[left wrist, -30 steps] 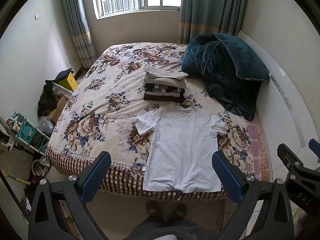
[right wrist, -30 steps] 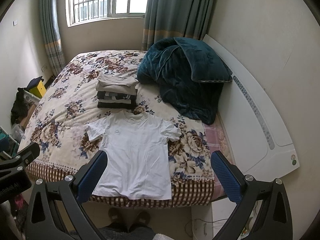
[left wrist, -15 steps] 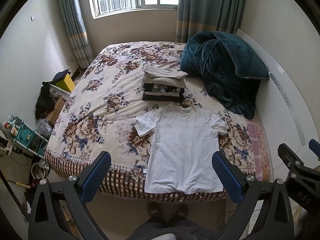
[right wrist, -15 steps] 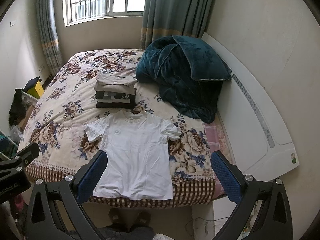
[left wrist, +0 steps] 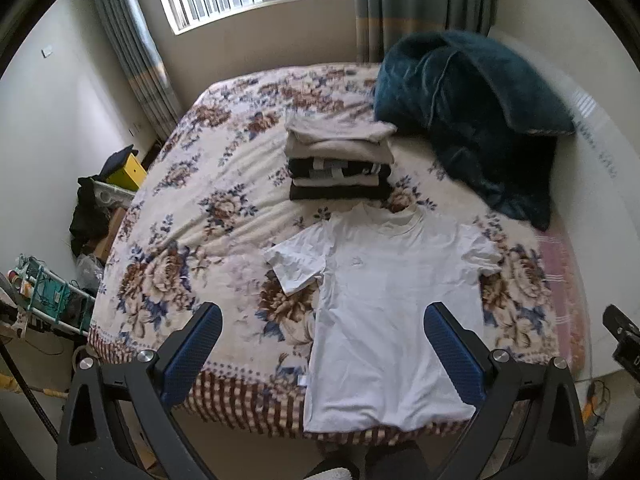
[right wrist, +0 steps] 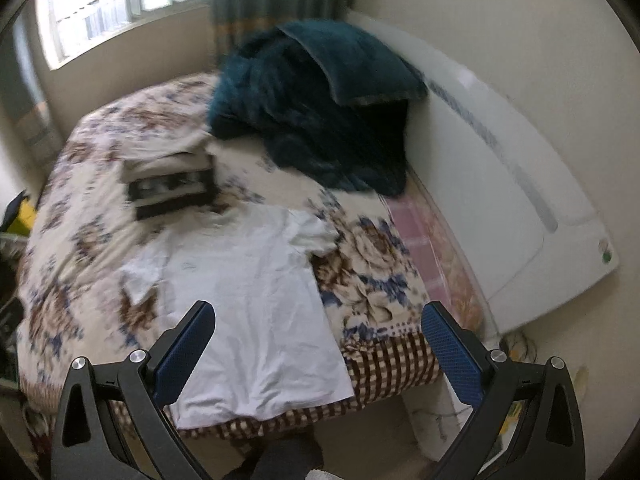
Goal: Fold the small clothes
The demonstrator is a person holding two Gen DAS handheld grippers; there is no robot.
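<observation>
A white T-shirt (left wrist: 384,304) lies spread flat, front up, at the near edge of the bed, its hem hanging over the edge. It also shows in the right wrist view (right wrist: 248,304). A stack of folded clothes (left wrist: 340,164) sits just behind its collar, and also shows in the right wrist view (right wrist: 172,184). My left gripper (left wrist: 320,356) is open and empty, held above the shirt's lower part. My right gripper (right wrist: 316,354) is open and empty, above the shirt's right hem. Part of the right gripper (left wrist: 624,344) shows at the left wrist view's right edge.
The bed (left wrist: 192,216) has a floral cover. A dark teal blanket (left wrist: 472,112) is heaped at the back right. A white headboard (right wrist: 520,208) stands along the right. Clutter and a rack (left wrist: 48,304) fill the floor at left. The person's feet (left wrist: 360,464) stand at the bed's foot.
Both grippers have moved closer to the bed and lower. The right wrist view has swung right and is blurred with motion. The shirt and stack have not moved.
</observation>
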